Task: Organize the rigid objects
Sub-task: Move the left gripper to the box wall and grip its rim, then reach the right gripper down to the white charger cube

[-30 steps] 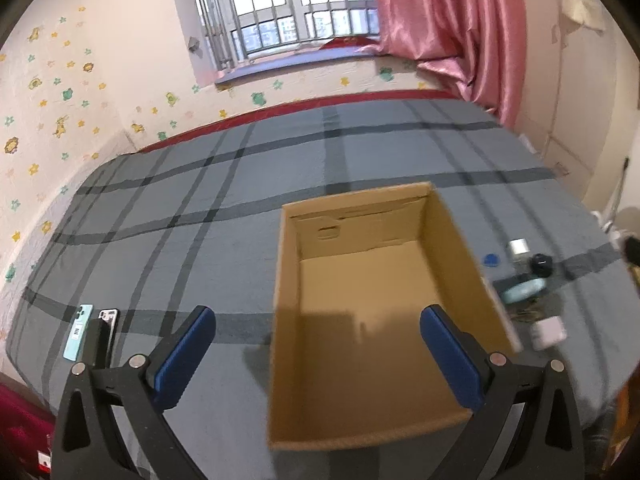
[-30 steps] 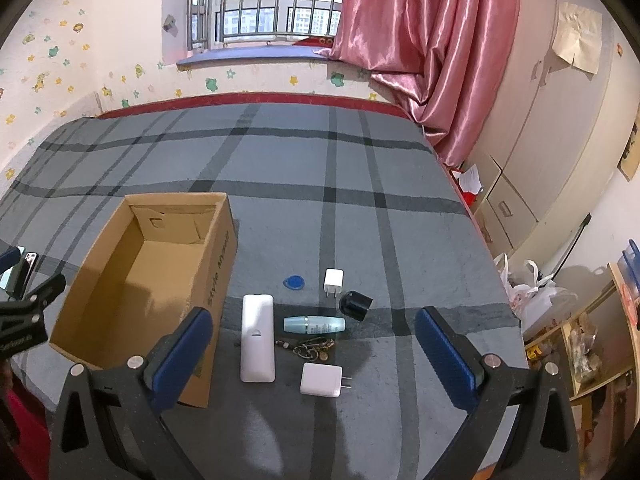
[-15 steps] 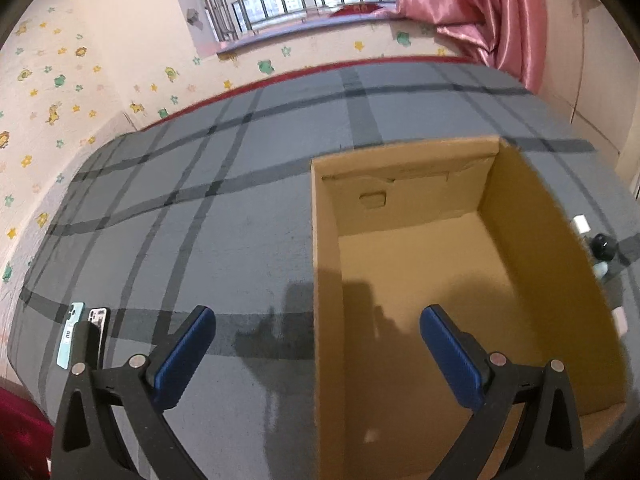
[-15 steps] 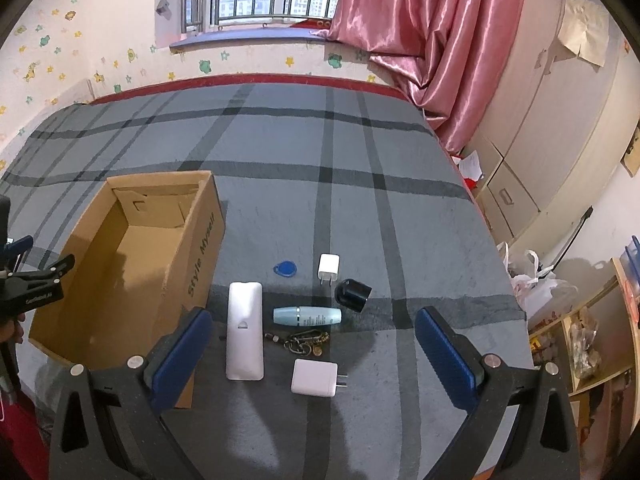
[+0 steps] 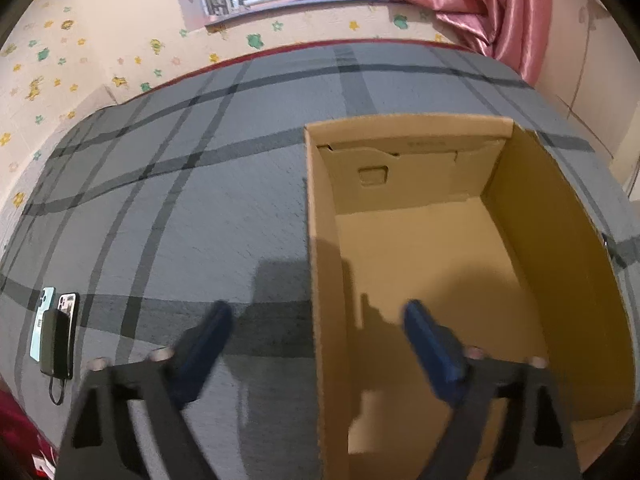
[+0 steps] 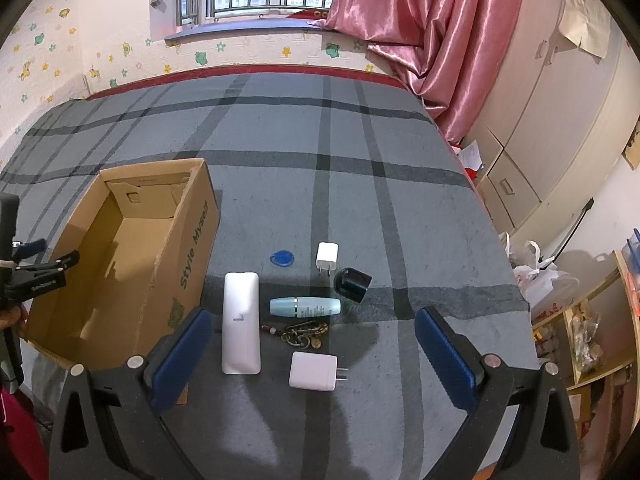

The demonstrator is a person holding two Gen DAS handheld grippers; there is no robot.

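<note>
Both pairs of jaws stand spread and hold nothing. The left gripper straddles the near left wall of the cardboard box, one blue finger outside over the grey plaid blanket, the other inside; its picture is blurred. At lower left of that frame lie two phones with a dark power bank on them.

The right gripper hovers above the small items in the lower middle of its frame: a white remote, a teal tube, a bunch of keys, a white charger, a smaller white plug, a black cap and a blue tag. All lie just right of the box, whose inside is bare.
</note>
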